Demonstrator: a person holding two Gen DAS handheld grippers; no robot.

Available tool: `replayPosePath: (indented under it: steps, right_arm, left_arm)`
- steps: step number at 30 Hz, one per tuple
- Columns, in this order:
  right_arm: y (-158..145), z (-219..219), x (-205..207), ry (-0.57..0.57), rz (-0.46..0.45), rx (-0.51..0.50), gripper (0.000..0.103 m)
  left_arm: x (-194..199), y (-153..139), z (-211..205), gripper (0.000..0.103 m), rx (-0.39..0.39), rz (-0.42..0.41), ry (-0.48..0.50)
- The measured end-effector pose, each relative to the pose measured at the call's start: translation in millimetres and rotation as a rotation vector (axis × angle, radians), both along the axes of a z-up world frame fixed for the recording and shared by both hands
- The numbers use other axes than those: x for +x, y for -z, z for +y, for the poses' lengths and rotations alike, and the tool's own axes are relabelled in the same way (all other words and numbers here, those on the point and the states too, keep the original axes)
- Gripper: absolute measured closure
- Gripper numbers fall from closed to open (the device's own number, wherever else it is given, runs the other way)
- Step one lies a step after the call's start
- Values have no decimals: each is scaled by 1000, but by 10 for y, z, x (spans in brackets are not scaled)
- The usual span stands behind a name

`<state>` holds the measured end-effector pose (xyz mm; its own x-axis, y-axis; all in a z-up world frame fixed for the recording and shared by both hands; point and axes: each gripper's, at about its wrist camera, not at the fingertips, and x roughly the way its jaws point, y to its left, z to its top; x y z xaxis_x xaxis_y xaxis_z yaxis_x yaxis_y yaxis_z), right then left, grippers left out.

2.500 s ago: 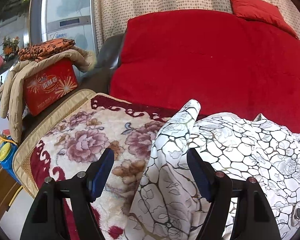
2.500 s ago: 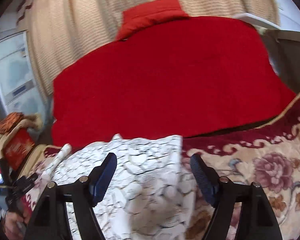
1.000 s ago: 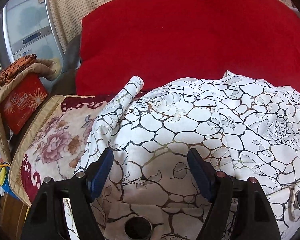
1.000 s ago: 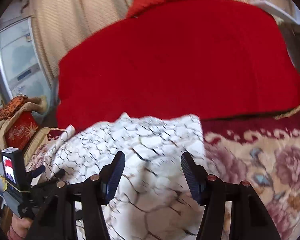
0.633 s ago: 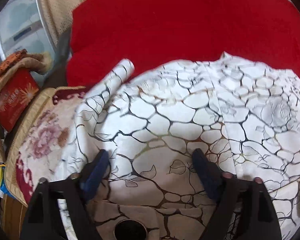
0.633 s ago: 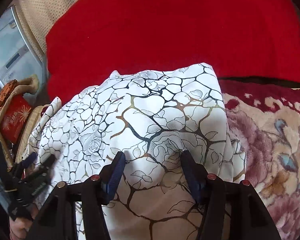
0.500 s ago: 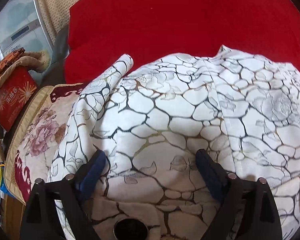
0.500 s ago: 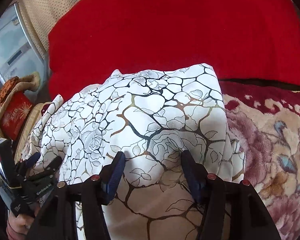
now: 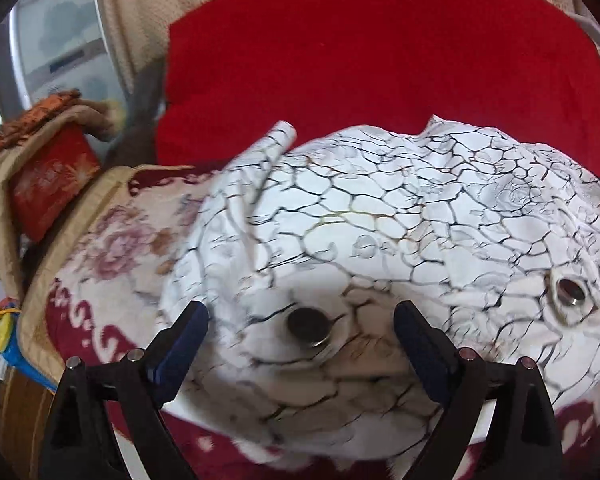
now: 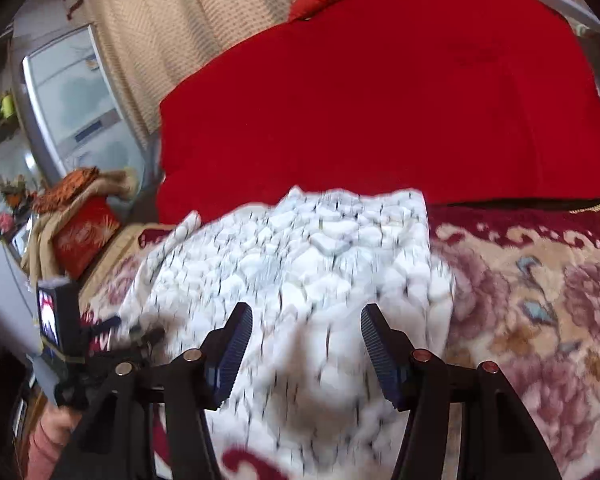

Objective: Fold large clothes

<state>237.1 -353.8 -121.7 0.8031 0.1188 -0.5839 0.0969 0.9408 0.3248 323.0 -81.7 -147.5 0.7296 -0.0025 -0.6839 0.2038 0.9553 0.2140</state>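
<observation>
On the plush floral blanket (image 9: pixel 112 248), the crackle-print garment (image 9: pixel 380 216) (2 metal snaps) lies bunched.

The garment (image 9: pixel 380 216) is smooth white cloth with a faint sheen, printed with dark crackle lines, and carries shiny metal snaps (image 9: pixel 572 294). Under it lies a plush, fuzzy blanket (image 10: pixel 540 300) with a floral pattern and woven tan trim. The red cover (image 9: pixel 380 60) behind looks matt and velvety. The curtain (image 10: pixel 172 40) is textured beige cloth. Both grippers (image 9: pixel 300 332) (image 10: pixel 306 340) are matt black plastic with ribbed blue pads (image 10: pixel 230 352).
</observation>
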Motion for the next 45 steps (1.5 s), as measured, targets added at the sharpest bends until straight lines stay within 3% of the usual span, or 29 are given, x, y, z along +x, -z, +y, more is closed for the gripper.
replayPosePath:
  steps: [4, 5, 12, 17, 19, 22, 26, 36, 42, 45]
  right_arm:
    - [400, 73, 118, -10, 194, 3, 44]
    - [435, 72, 126, -8, 204, 3, 44]
    - [202, 80, 52, 7, 118, 14, 44]
    - [34, 143, 6, 2, -10, 9, 44]
    - [118, 133, 110, 2, 36, 34, 43]
    - [458, 107, 325, 17, 204, 71, 42]
    - [355, 216, 286, 11, 169, 12, 42]
    - [185, 236, 111, 0, 37, 68, 42]
    - [414, 273, 278, -13, 158, 97, 42]
    - [401, 262, 270, -15, 152, 116, 42]
  left_arm:
    - [49, 88, 32, 9, 3, 32, 4]
    - [62, 91, 30, 9, 6, 27, 4]
    - [95, 37, 4, 9, 4, 12, 9]
    - [82, 27, -14, 9, 21, -4, 22]
    - [69, 36, -18, 9, 31, -9, 27]
    - [47, 42, -22, 9, 41, -15, 35]
    - [26, 29, 0, 9, 43, -24, 35]
    - [-3, -40, 50, 9, 38, -54, 18]
    - [37, 11, 41, 9, 48, -35, 12]
    - [36, 17, 38, 9, 51, -36, 13]
